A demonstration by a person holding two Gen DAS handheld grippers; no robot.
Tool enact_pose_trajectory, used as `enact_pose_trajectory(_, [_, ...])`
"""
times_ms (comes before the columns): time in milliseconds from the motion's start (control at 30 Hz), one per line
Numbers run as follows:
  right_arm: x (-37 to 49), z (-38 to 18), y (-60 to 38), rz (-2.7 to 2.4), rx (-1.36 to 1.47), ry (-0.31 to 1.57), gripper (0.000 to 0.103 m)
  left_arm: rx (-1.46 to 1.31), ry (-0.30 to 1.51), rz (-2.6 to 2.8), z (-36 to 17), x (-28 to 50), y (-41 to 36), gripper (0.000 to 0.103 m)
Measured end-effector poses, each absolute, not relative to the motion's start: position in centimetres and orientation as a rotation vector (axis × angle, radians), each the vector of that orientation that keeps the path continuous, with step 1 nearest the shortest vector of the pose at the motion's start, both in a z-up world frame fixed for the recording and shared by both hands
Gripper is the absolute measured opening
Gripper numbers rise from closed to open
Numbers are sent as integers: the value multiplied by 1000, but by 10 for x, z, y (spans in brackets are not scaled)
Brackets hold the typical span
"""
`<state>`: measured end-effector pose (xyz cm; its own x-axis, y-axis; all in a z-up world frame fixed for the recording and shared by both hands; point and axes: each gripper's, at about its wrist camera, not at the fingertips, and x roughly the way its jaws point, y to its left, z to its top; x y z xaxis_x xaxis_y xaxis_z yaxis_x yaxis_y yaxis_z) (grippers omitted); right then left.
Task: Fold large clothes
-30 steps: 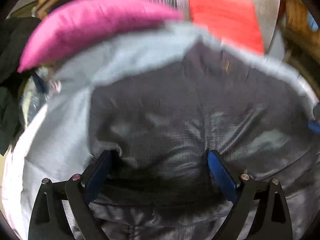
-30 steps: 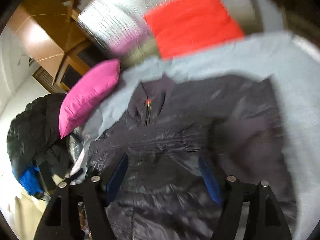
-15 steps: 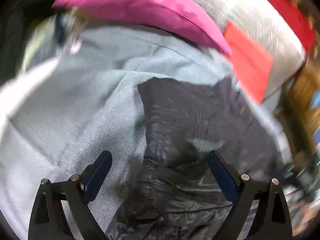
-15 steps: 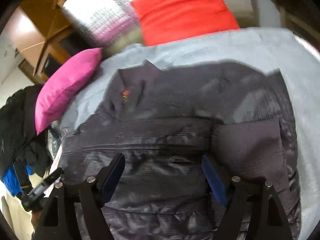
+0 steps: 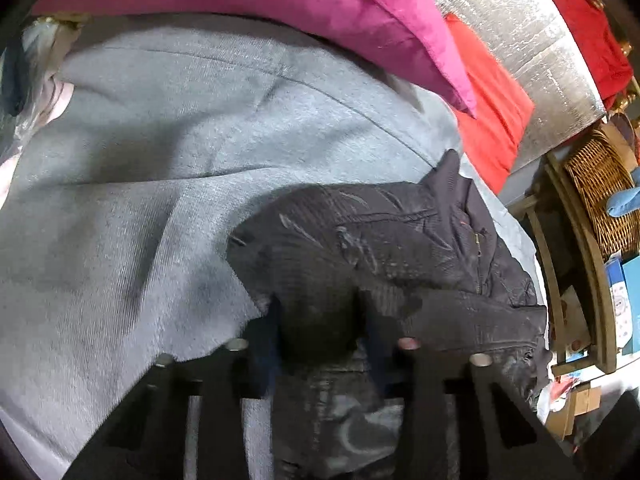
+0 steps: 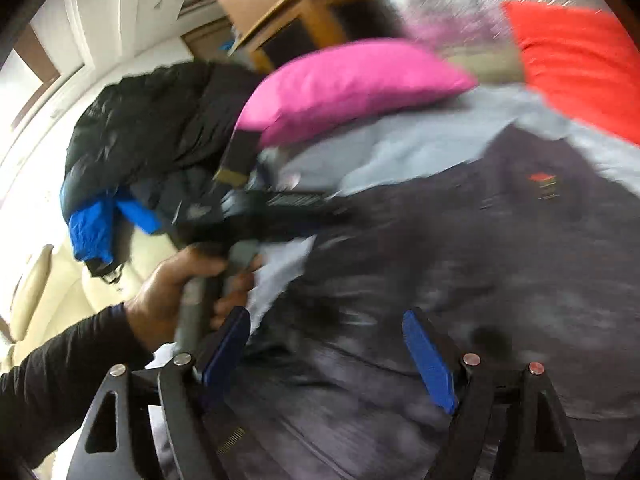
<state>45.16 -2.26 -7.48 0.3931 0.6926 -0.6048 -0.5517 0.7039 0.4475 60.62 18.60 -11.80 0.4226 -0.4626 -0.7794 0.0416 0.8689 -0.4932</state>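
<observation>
A dark grey padded jacket (image 5: pixel 384 240) lies spread on a grey blanket (image 5: pixel 160 168), collar toward the cushions. My left gripper (image 5: pixel 320 332) is blurred, its fingers drawn in on a fold of the jacket at its left edge. In the right wrist view the jacket (image 6: pixel 500 248) fills the lower right. My right gripper (image 6: pixel 326 352) is open above the jacket and holds nothing. The left gripper's handle (image 6: pixel 208 300), held in a hand, shows at the jacket's left edge.
A pink cushion (image 5: pixel 280 4) and a red cushion (image 5: pixel 492 112) lie at the head of the blanket against a silver panel (image 5: pixel 520 40). A pile of dark and blue clothes (image 6: pixel 140 152) sits to the left. A wicker basket (image 5: pixel 600 196) on a wooden shelf stands to the right.
My left gripper has swung to the jacket's left edge and its fingers have closed in on the fabric. My right gripper has turned left, bringing the left hand into view.
</observation>
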Motion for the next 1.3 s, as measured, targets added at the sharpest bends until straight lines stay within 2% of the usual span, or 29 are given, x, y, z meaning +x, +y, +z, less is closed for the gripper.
enact_pose_trajectory(167, [458,-105,21,835,147,954,81,-393,1106,-379,-124,611,191,19])
enact_pose_trajectory(233, [467,-129,32,824,122,1038,80,-383,1108,-387,-127,616,192,19])
enact_pose_trajectory(333, [464,-132,36,815,72,1029,80,-390,1115,-379,-139,620,194,19])
enact_pose_trajectory(433, [468,-133,32,813,108,1040,79,-434,1085,-357,-138,615,199,32])
enact_pose_trajectory(467, [467,-132,28,816,127,1032,79,-416,1070,-321,-132,610,201,48])
enact_pose_trajectory(500, [464,-129,22,815,146,1026,79,-391,1040,-278,-123,602,203,59])
enact_pose_trajectory(633, [449,-101,-34,811,264,947,80,-308,909,-237,-86,560,207,61])
enact_pose_trajectory(733, [446,-83,-111,736,383,885,80,-211,854,-289,-71,517,188,61])
enact_pose_trajectory(900, [480,-97,-248,470,603,849,81,-78,940,-296,-107,486,142,61])
enact_pose_trajectory(933, [491,-109,-269,421,656,878,80,-62,975,-262,-120,488,138,62])
enact_pose_trajectory(967, [498,-123,-291,350,713,903,78,-67,1005,-235,-131,491,137,70])
enact_pose_trajectory(1033, [501,-136,-314,353,811,899,76,-141,1019,-211,-134,493,146,72])
enact_pose_trajectory(1200, [478,-100,-322,428,769,827,79,-167,926,-166,-102,471,156,72])
enact_pose_trajectory(1300, [471,-116,-332,312,752,872,82,-83,1010,-118,-122,469,150,75])
